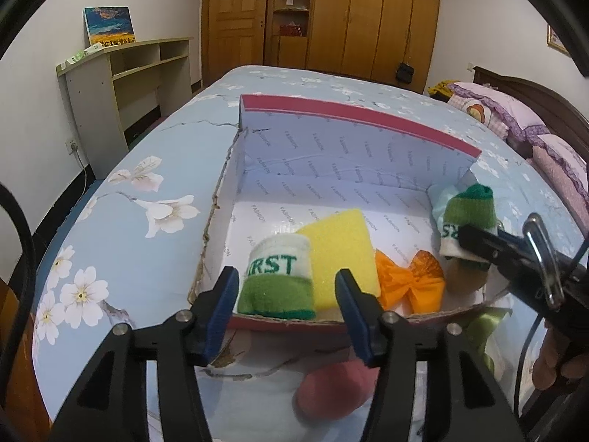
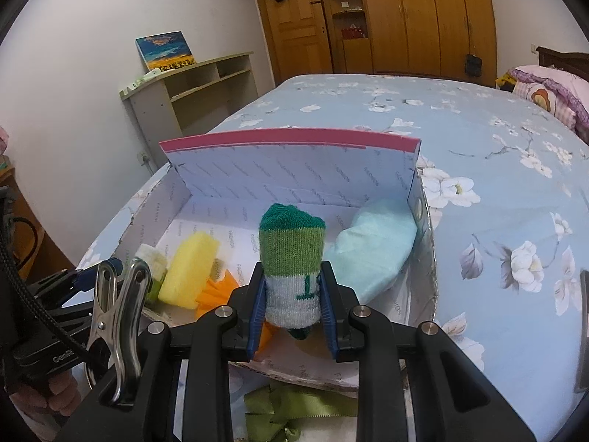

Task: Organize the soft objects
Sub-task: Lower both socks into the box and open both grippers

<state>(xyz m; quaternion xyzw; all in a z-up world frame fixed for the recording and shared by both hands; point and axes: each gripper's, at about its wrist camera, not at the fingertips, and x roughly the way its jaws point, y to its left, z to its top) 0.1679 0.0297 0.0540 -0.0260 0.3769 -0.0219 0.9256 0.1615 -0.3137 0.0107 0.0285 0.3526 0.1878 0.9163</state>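
Observation:
An open cardboard box with a red rim and white lining lies on the bed. In it are a yellow sponge, an orange bow and a pale blue cloth. A rolled white-and-green sock rests in the box's near left corner. My left gripper is open around it, with a gap on both sides. My right gripper is shut on a second rolled green-and-white sock, held upright over the near right part of the box. In the left wrist view that sock hangs at the right.
A green ribbon bow and a pink soft object lie on the blue floral bedsheet in front of the box. Pillows are at the far right. A shelf unit stands beyond the bed's left edge.

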